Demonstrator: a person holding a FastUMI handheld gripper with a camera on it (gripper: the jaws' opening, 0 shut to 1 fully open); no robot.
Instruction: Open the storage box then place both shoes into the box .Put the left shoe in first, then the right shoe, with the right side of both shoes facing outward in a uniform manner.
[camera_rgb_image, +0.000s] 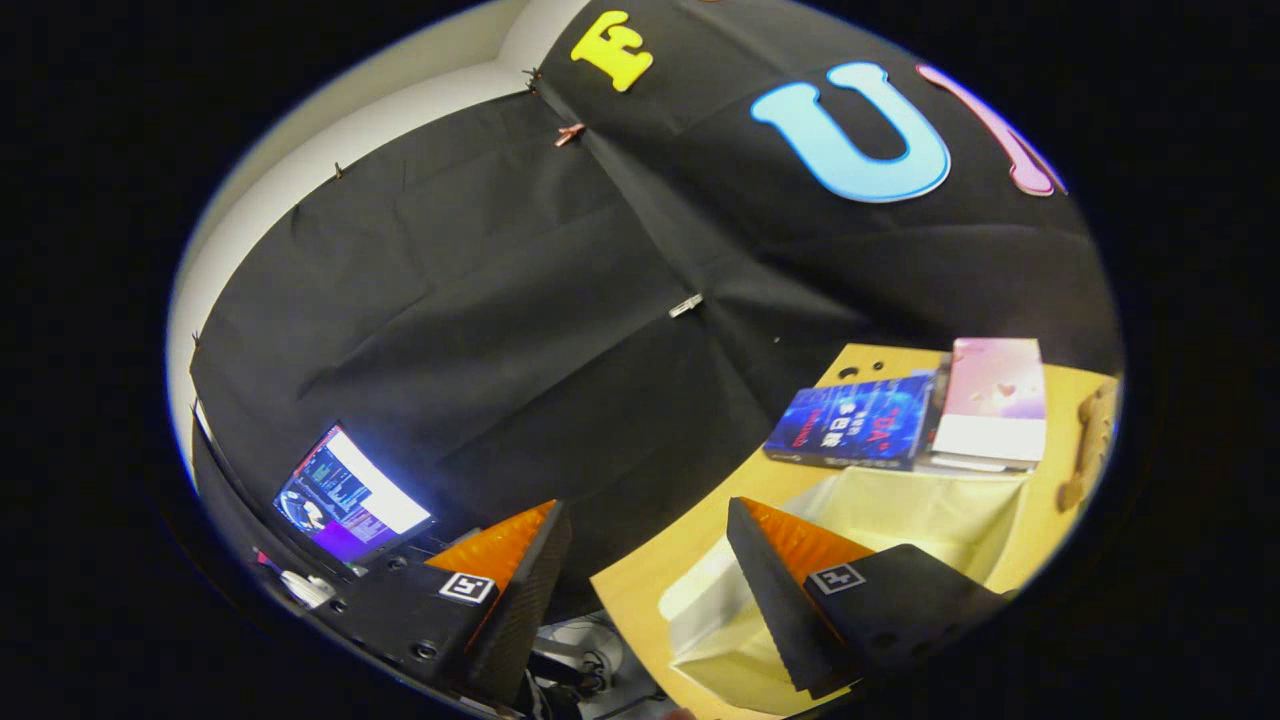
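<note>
While my gripper (640, 560) hangs with its fingers spread wide and nothing between them, I see the cream storage box (890, 530) on the wooden table (625, 590), its long axis running from under the right finger toward the books. At the table's far edge, a blue book (855, 425) and a pink book (995, 400) lie just beyond the box; I cannot read the blue cover's writing.

Camera rides hand-held gripper (640, 590), tilted, facing booth wall, table (640, 590) corner near.

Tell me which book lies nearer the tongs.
The blue book, beside the pink-covered book, lies nearer the open tongs, just beyond the pale storage box.
</note>
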